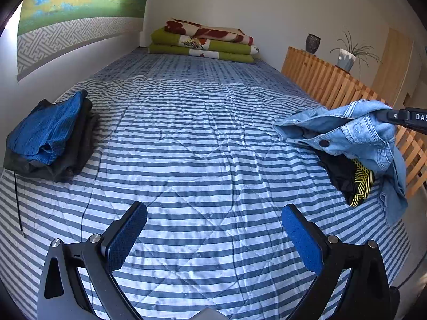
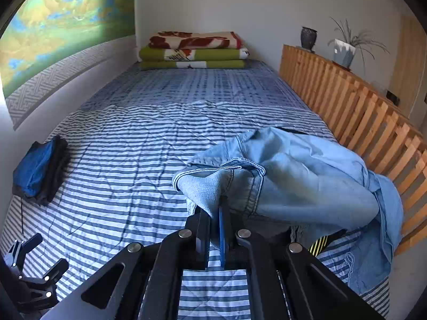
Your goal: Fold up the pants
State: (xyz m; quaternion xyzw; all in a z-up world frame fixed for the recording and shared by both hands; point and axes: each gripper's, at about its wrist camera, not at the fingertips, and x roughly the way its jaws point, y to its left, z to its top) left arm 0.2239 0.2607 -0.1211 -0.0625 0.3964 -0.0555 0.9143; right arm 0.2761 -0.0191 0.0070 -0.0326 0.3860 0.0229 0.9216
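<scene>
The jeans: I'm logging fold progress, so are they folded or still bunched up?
Bunched, not folded. The jeans hang crumpled from the right gripper, which is shut on an edge, trailing onto the bed.

Colours and patterns, bed scene

Jeans (image 2: 307, 176) light blue denim; bed cover (image 1: 200, 146) blue-and-white striped; folded stack (image 1: 50, 136) bright blue over black; garment (image 1: 360, 184) under jeans black with yellow lines; tool pads (image 1: 125, 237) blue; blankets (image 1: 202, 42) green, red, cream.

folded clothes (image 1: 50, 136) left on bed (image 1: 202, 138) | jeans (image 1: 355, 133) right | blankets (image 1: 205, 42) behind
</scene>
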